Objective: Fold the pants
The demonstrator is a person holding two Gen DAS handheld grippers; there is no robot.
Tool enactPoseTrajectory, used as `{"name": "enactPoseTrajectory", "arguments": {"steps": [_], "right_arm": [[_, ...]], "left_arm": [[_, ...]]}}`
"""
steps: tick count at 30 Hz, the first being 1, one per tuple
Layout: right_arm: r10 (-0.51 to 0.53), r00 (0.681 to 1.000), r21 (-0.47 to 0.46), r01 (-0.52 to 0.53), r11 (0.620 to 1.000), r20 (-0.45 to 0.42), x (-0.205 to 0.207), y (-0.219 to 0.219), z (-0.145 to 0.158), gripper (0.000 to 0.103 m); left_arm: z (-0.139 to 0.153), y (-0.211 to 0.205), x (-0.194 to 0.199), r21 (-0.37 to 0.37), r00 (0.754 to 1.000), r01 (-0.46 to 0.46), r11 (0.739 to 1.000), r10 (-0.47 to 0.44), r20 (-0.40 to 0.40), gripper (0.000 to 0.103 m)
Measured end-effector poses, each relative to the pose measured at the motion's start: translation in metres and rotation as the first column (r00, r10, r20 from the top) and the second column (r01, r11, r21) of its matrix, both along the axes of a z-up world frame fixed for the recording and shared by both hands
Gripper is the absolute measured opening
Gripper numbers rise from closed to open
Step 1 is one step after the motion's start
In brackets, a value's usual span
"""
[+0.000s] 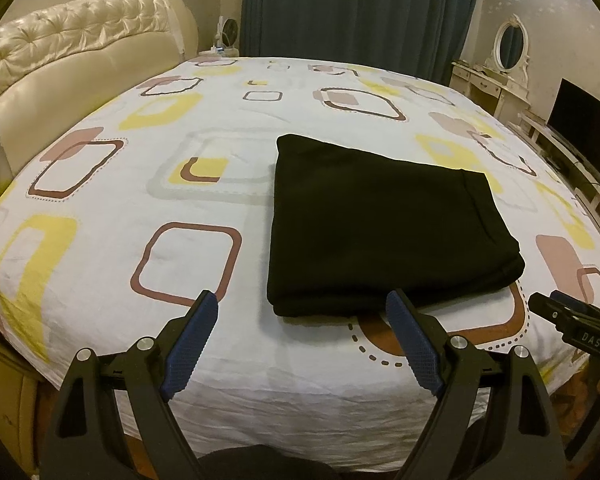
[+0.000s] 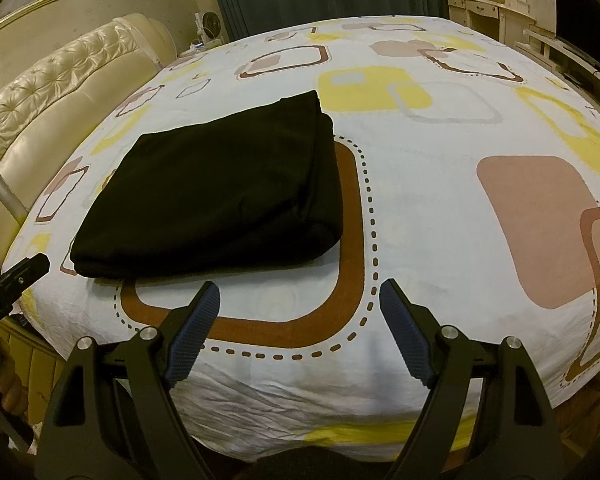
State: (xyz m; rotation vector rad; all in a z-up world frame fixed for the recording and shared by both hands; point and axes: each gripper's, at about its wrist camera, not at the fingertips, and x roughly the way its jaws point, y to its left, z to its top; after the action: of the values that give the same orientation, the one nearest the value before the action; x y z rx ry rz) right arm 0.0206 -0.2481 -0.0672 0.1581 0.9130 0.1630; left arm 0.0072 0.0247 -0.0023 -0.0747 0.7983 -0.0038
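Both grippers hung above the near edge of the bed with nothing in them — the left gripper had its blue-padded fingers spread wide over bare sheet, and the right gripper was spread just as wide. The pants lay folded into a thick black rectangle on the patterned sheet, flat, with stacked layers showing along the near edge and a stitched hem running down the right side. In the left wrist view the fold sat just beyond the gripper, its near edge close to the tip of the right-hand finger, though whether the two touched could not be told. In the right wrist view the pants sat ahead and to the left, apart from the fingers, partly covering a brown rounded square printed on the sheet. A padded cream headboard stood at the left (dark curtains behind the bed), and a white dressing table with an oval mirror stood at the far right.
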Motion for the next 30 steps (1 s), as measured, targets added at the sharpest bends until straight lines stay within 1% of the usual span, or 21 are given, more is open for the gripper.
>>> {"name": "enactPoseTrajectory", "arguments": {"steps": [9, 15, 30], "right_arm": [[0.006, 1.000, 0.002, -0.006, 1.000, -0.002, 0.0012, 0.0003, -0.0010, 0.082], [0.007, 1.000, 0.002, -0.007, 1.000, -0.003, 0.0011, 0.0004, -0.0010, 0.082], [0.015, 1.000, 0.003, -0.015, 1.000, -0.009, 0.0014, 0.0017, -0.0030, 0.082]], "left_arm": [[-0.0007, 0.0023, 0.0025, -0.016, 1.000, -0.010, 1.000, 0.010, -0.012, 0.085], [0.0001, -0.0004, 0.0009, 0.007, 1.000, -0.010, 1.000, 0.010, 0.001, 0.085], [0.0005, -0.0015, 0.0008, 0.003, 1.000, -0.003, 1.000, 0.003, -0.004, 0.085]]}}
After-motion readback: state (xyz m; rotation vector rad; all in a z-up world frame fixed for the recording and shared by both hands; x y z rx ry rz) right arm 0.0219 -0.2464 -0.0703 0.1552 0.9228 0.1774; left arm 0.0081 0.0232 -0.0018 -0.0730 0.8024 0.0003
